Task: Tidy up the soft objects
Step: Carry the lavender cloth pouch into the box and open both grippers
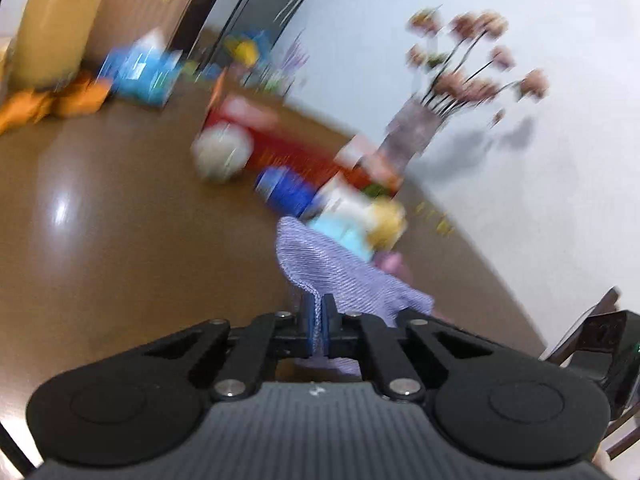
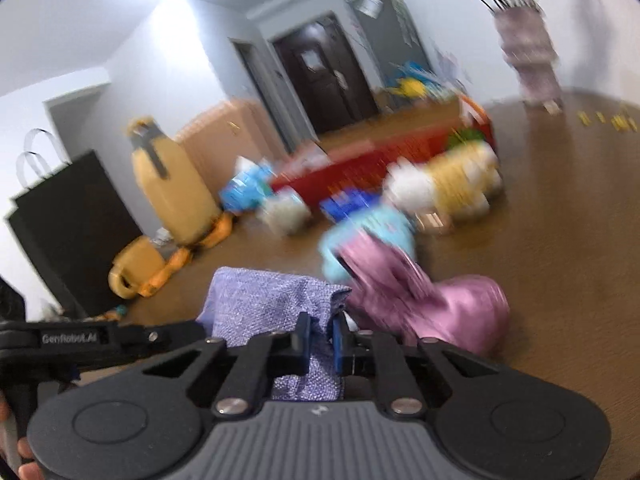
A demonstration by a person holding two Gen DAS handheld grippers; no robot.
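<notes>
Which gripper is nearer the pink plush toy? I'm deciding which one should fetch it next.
Right. The right gripper, shut on the purple cloth, sits beside the pink plush toy. The left gripper holds the cloth's other side, farther off.

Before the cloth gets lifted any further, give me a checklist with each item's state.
1. Left tongs pinching the lilac cloth: ok, fabric is clamped between the blue pads.
2. Right tongs pinching the same cloth: ok, cloth is bunched between the pads.
3. Cloth free of the pink plush: cannot tell, the plush lies right beside it and the picture is blurred.
4. Cloth clear of the table: cannot tell, its lower part hangs behind the tongs.
5. Flower vase out of the way: ok, it stands far back by the wall.
6. Red basket visible: ok.
</notes>
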